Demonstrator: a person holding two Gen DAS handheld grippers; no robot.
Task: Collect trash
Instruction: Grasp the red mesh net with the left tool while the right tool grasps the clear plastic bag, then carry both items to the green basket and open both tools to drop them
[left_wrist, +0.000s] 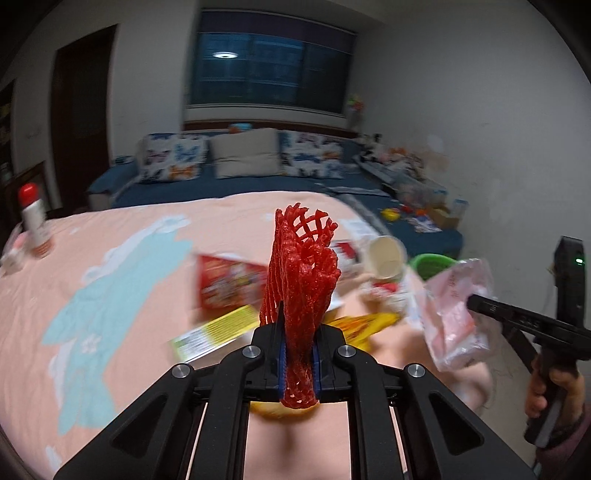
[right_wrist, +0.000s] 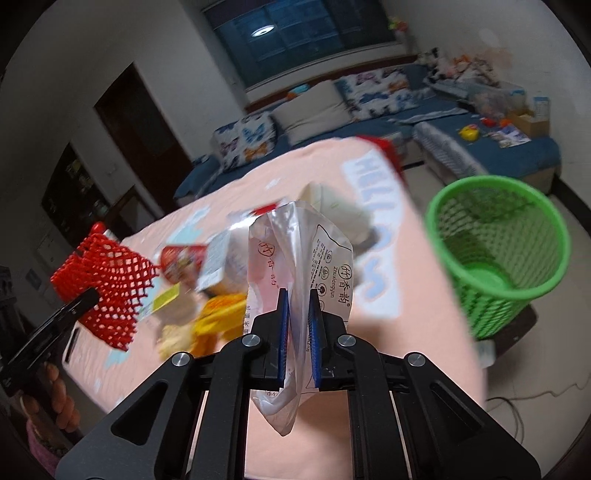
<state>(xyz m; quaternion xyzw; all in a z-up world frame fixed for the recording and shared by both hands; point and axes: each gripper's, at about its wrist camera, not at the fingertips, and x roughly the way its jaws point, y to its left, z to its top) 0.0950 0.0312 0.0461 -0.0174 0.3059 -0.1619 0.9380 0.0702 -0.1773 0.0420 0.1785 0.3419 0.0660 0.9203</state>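
My left gripper (left_wrist: 298, 325) is shut on a red foam fruit net (left_wrist: 301, 280), which stands up between the blue pads above the pink-covered table (left_wrist: 110, 240). The same red net (right_wrist: 105, 291) shows at the left of the right wrist view, held in the other tool. My right gripper (right_wrist: 297, 301) is shut on a clear plastic bag with printed text (right_wrist: 299, 254); in the left wrist view that bag (left_wrist: 458, 314) hangs at the right. A green mesh bin (right_wrist: 498, 254) stands beside the table's right edge, open and upright.
More litter lies on the table: a red snack packet (left_wrist: 229, 282), a yellow-green box (left_wrist: 218, 332), a yellow wrapper (right_wrist: 218, 321), a paper cup (left_wrist: 384, 258). A red-capped bottle (left_wrist: 33, 221) stands far left. A blue sofa (left_wrist: 236, 173) is behind.
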